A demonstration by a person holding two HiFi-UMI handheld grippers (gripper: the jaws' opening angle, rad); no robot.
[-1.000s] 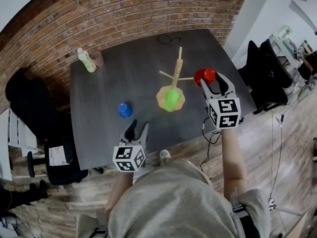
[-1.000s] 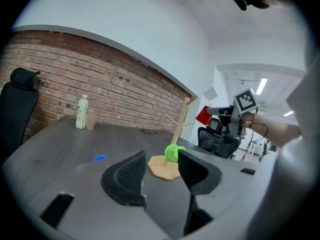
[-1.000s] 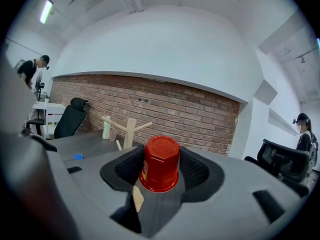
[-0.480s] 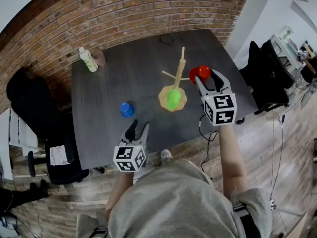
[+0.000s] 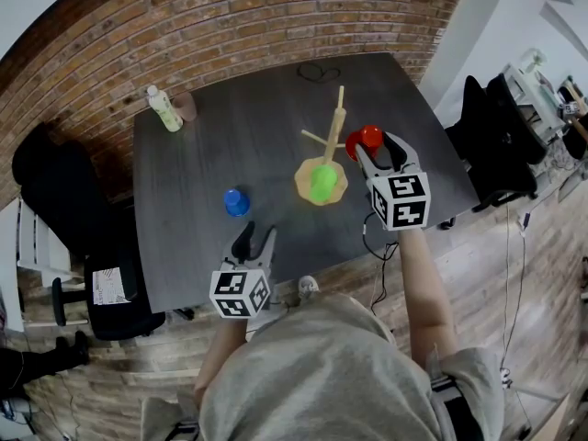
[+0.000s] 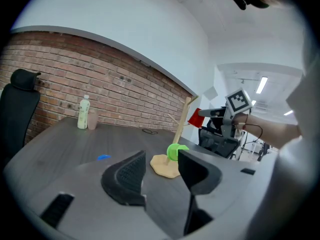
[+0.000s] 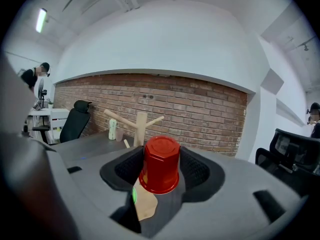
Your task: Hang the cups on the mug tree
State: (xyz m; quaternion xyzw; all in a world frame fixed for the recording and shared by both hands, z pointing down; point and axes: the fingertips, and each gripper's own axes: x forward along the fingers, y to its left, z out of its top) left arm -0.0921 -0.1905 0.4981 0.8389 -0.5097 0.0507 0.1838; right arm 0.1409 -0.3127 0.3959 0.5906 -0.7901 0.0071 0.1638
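I count three cups, one mug tree, one bottle, one tumbler and one cable on a single table (image 5: 230, 136), with my two grippers over it. The red cup (image 7: 160, 164) is clamped between the pads of my right gripper (image 5: 375, 147), bottom up and rim down, jaws spread wide around its sides. It is off the table, just beside the tip of the right-hand peg of the mug tree (image 5: 335, 122); I cannot tell whether cup and peg touch. The green cup (image 5: 322, 182) sits low against the tree's post, over the round base, turned on its side. The blue cup (image 5: 236, 201) stands alone on the table, left of the tree and apart from it. My right arm reaches forward from the near edge, gripper nearly level and tipped slightly down, marker cube facing up. My left gripper (image 5: 255, 237) hangs at the near edge of the table, likewise nearly level, jaws apart with nothing between them, pointing toward the tree's base and the green cup. The bottle (image 5: 163, 110) and the tumbler (image 5: 184, 108) stand side by side at the far left corner, by the brick wall. The cable (image 5: 317, 73) lies at the far edge, behind the tree. The widest bare surface lies left of the tree, between the blue cup and the bottle. The right gripper works near the table's right edge, beyond which a black chair (image 5: 491, 136) stands.
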